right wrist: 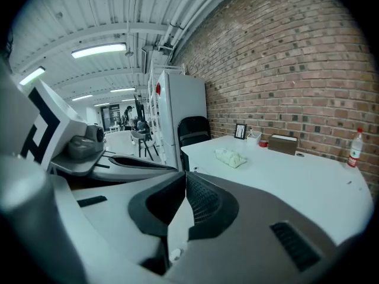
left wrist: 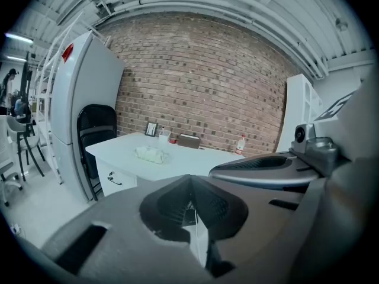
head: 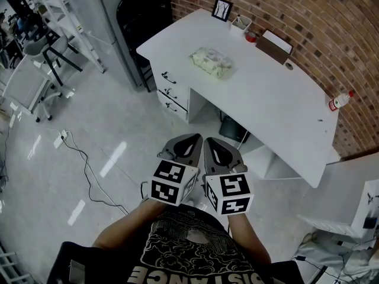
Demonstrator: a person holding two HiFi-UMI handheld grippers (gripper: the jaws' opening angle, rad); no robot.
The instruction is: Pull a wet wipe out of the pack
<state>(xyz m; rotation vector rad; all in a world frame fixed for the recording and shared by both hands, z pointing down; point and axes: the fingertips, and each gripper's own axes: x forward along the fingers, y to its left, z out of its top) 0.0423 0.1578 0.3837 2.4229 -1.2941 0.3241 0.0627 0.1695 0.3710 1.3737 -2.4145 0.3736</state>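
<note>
Hovering low in the frame, the left gripper [head: 188, 141] and right gripper [head: 214, 145] have jaws pressed together on nothing; unless parted, they may just shove the wet wipe pack [head: 211, 62], upper centre, along the desk [head: 278, 99].

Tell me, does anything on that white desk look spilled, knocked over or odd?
Nothing stands out. The wipe pack lies flat on the desk; the bottle stands upright by the wall. Only a loose cable trails across the floor.
</note>
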